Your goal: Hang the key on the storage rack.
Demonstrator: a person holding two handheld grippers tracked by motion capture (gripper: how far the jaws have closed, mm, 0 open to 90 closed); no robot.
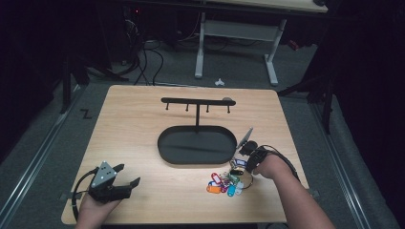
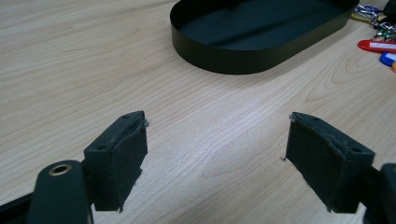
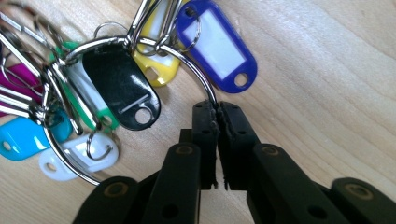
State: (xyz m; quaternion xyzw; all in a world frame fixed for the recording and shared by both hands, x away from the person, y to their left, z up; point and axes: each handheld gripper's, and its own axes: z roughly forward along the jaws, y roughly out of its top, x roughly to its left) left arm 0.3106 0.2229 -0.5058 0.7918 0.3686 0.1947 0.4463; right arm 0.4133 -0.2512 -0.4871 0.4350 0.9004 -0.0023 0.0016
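- On the pale wooden table [image 1: 143,124], the high view takes in the whole layout: a black oval tray [image 1: 197,145] at the centre with a thin post rising from it to a horizontal bar with small hooks [image 1: 197,101], and a heap of coloured key tags [image 1: 224,182] just off the tray's near right end.
- The right gripper view brings out what the high view leaves too small: the tags hang on a large metal key ring [image 3: 196,70], smooth and shiny, with smaller split rings threaded on it.
- In that close view the tags are glossy plastic ovals, each with a hole at one end: a blue tag [image 3: 217,44], a black tag [image 3: 122,86], a yellow tag [image 3: 156,65], and green, cyan, white and magenta ones to the left.
- The right gripper [image 3: 217,114] has its jaws pressed together on the wire of the big ring, which lies on the table with its tags.
- The left gripper view shows the tray's thin upright wall and matte floor [image 2: 219,65], plus the table's fine grain.
- The left gripper [image 2: 217,140] has its jaws spread wide with bare wood between its dull, rough-edged pads.
- From above, the left gripper [image 1: 125,176] sits low at the near left corner of the table, angled toward the centre, well apart from the tags; the right forearm reaches in diagonally from the bottom right, its gripper [image 1: 249,149] pointing down beside the tray's right end.
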